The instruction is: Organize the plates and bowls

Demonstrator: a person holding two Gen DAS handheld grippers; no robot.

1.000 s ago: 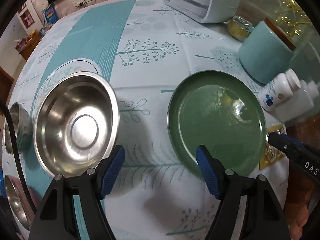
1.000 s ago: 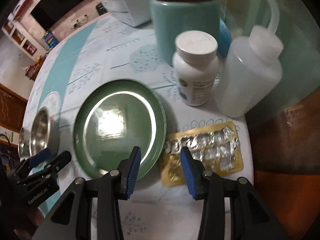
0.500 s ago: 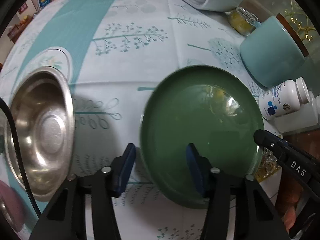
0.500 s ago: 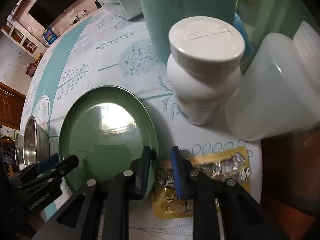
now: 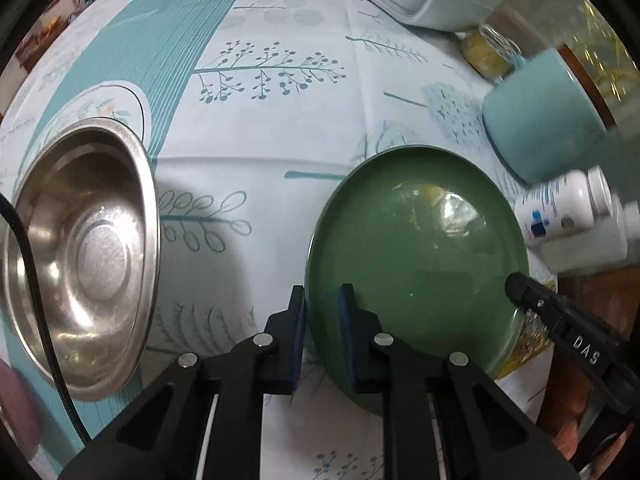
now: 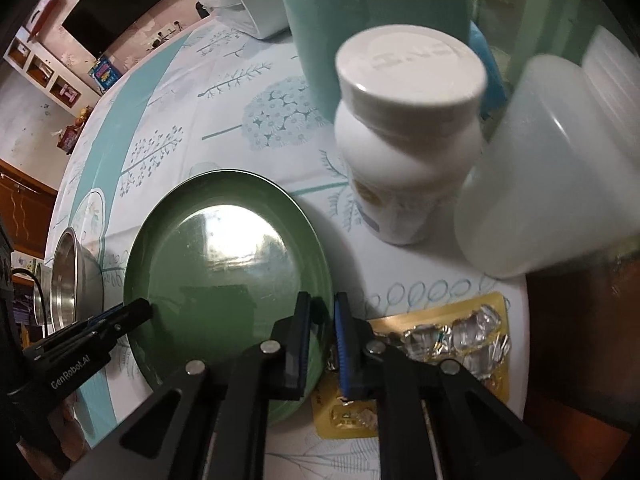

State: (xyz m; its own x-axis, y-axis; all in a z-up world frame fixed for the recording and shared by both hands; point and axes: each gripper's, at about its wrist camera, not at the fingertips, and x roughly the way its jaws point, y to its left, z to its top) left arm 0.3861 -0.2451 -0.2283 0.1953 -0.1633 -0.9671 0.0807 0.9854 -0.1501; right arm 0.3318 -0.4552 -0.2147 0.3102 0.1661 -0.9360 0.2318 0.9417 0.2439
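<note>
**Both grippers clamp the green plate's rim**

The desk, under a teal tree-print cloth, carries the green plate beside a steel bowl. The left gripper and right gripper have just been closing and now pinch opposite rim edges, where earlier they stood wide. Probably a two-handed lift follows. Behind: shelves, a dark screen.

Glossy green plate; shiny steel bowl.
</note>
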